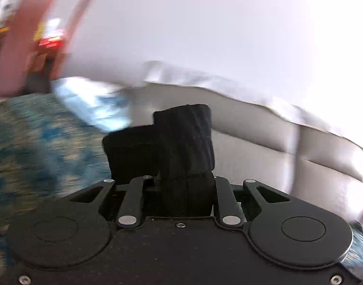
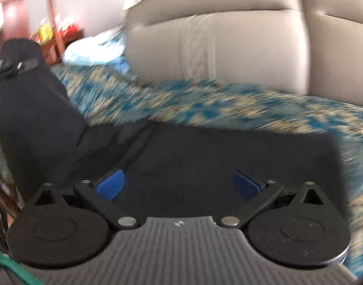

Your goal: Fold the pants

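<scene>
The black pants (image 2: 228, 156) lie on a bed with a blue and beige patterned cover (image 2: 205, 104). My left gripper (image 1: 181, 166) is shut on a bunched end of the pants (image 1: 183, 137) and holds it up above the bed. That lifted part shows in the right wrist view (image 2: 31, 95) at the left, with the left gripper (image 2: 5, 67) at its top. My right gripper (image 2: 179, 185) is open, its blue pads (image 2: 110, 185) spread just above the flat part of the pants.
A padded grey headboard (image 2: 228, 47) stands behind the bed under a white wall (image 1: 205, 23). A light blue pillow or cloth (image 2: 93, 49) lies at the bed's far left. A reddish wooden stand with small items (image 2: 58, 33) is beyond.
</scene>
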`<state>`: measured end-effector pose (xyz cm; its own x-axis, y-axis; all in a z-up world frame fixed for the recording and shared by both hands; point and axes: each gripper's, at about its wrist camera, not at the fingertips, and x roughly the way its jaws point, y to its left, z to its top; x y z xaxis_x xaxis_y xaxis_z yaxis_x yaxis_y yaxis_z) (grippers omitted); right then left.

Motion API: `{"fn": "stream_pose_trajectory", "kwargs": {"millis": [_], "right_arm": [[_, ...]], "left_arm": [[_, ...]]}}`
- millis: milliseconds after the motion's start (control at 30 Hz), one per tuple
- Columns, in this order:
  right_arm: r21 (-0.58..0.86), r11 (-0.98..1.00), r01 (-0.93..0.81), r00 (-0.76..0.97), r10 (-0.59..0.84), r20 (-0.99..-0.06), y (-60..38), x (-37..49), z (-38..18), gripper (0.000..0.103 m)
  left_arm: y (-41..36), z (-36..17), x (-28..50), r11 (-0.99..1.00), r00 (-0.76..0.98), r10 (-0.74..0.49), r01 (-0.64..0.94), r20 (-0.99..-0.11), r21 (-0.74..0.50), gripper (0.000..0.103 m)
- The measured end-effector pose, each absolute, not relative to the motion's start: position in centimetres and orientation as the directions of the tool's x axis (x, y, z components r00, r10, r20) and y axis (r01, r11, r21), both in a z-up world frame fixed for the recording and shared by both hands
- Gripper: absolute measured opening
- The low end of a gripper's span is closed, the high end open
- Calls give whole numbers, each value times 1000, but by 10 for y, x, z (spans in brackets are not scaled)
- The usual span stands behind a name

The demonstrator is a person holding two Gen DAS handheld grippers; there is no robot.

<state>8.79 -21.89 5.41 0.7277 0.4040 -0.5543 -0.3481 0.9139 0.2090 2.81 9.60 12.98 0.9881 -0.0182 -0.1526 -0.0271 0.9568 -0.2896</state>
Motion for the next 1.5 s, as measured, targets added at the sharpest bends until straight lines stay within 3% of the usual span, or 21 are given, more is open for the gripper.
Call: {"fn": "stream_pose_trajectory", "kwargs": {"millis": [133, 300, 433, 500, 533, 567, 667, 867, 900, 933, 967, 1033, 1133, 1333, 1400, 1467, 1500], "right_arm": [[283, 940, -189, 808, 313, -499, -299, 99, 70, 103], [405, 914, -4, 861, 209, -464, -368, 88, 65, 103], [376, 926, 34, 874, 155, -460, -383, 78, 60, 103], [350, 936, 45, 883, 126, -452, -387, 70, 59, 103], [345, 937, 48, 886, 120, -448, -386, 68, 59, 103], [344, 938, 48, 890, 117, -442, -390, 64, 60, 103], [344, 938, 47, 901, 109, -421, -392, 60, 63, 103], [300, 954, 0, 906, 126, -404, -370, 64, 66, 103], [269, 963, -26, 903, 138, -406, -359, 68, 66, 103], [240, 969, -57, 899, 155, -410, -349, 72, 65, 103], [209, 974, -91, 892, 173, -418, -338, 78, 64, 103], [143, 978, -150, 879, 198, -434, -313, 89, 61, 103], [48, 978, -201, 859, 200, -472, -281, 110, 52, 103], [-32, 984, -175, 859, 136, -493, -254, 130, 41, 102], [-23, 984, -174, 850, 139, -509, -251, 131, 38, 93], [-8, 986, -168, 829, 137, -542, -250, 134, 34, 67], [-21, 989, -144, 829, 110, -548, -249, 135, 32, 63]], "left_arm": [[-1, 124, 51, 977, 970, -156, 124, -186, -174, 19], [-116, 76, 76, 959, 888, -274, 281, -370, -35, 19], [-187, 34, 62, 903, 794, -327, 423, -512, 80, 28], [-204, 22, 45, 879, 787, -321, 455, -527, 144, 40], [-207, 18, 35, 864, 779, -338, 479, -527, 154, 53], [-210, 17, 24, 851, 766, -364, 505, -529, 145, 65], [-197, 20, 1, 819, 716, -449, 569, -535, 73, 84], [-125, 61, -21, 810, 718, -527, 586, -454, -14, 88], [-110, 70, -16, 830, 740, -513, 557, -435, -30, 88], [-94, 76, -6, 851, 762, -493, 523, -420, -50, 72], [-80, 82, 6, 865, 775, -473, 500, -420, -52, 37], [-63, 88, 33, 906, 807, -381, 423, -451, -8, 8], [-43, 85, 71, 948, 853, -258, 314, -454, 52, 14], [-31, 40, 135, 977, 806, -152, 210, -572, 35, 14], [-31, 24, 145, 984, 792, -120, 174, -598, 33, 14], [-29, 15, 142, 987, 814, -111, 156, -571, 31, 14], [-29, 14, 141, 988, 816, -107, 153, -569, 34, 14]]}}
